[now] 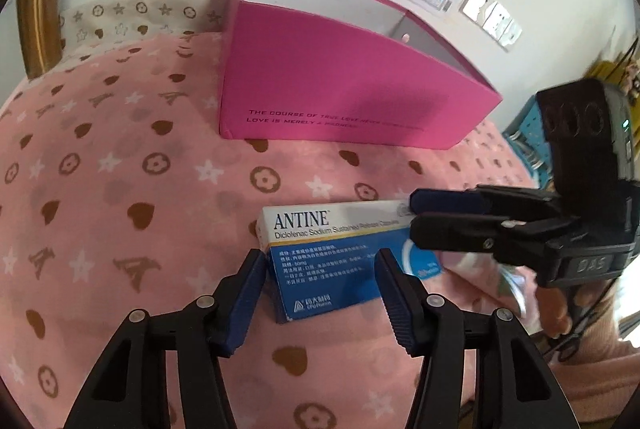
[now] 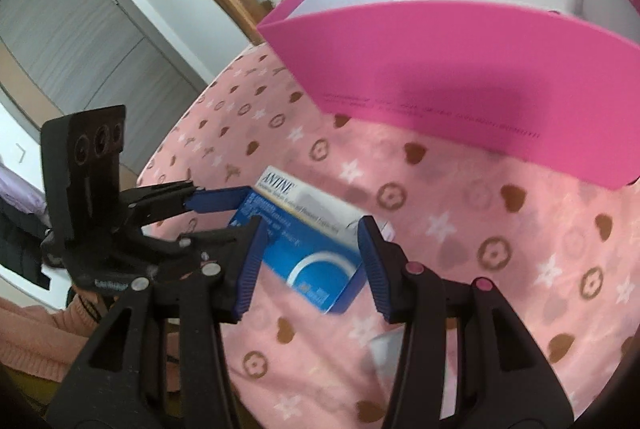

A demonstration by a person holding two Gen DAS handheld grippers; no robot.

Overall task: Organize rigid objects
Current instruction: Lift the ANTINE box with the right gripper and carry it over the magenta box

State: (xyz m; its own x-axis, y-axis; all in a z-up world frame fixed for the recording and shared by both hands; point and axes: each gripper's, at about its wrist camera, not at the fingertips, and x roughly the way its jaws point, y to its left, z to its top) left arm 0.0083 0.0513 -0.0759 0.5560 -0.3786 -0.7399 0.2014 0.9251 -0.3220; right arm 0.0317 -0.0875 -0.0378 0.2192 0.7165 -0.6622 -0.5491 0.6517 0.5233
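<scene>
Medicine box (image 1: pixel 328 269) pinched in right tongs (image 2: pixel 310 233) over blanket (image 1: pixel 120 169).

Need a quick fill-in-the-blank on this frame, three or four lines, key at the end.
1. The medicine box lies on a pink ____ printed with hearts and stars.
2. The large print on the medicine box reads ____.
3. Behind it stands an open storage box coloured ____.
4. The left gripper and right gripper each have one end of the medicine box between ____ pads.

Missing words: cloth; ANTINE; pink; blue
</scene>
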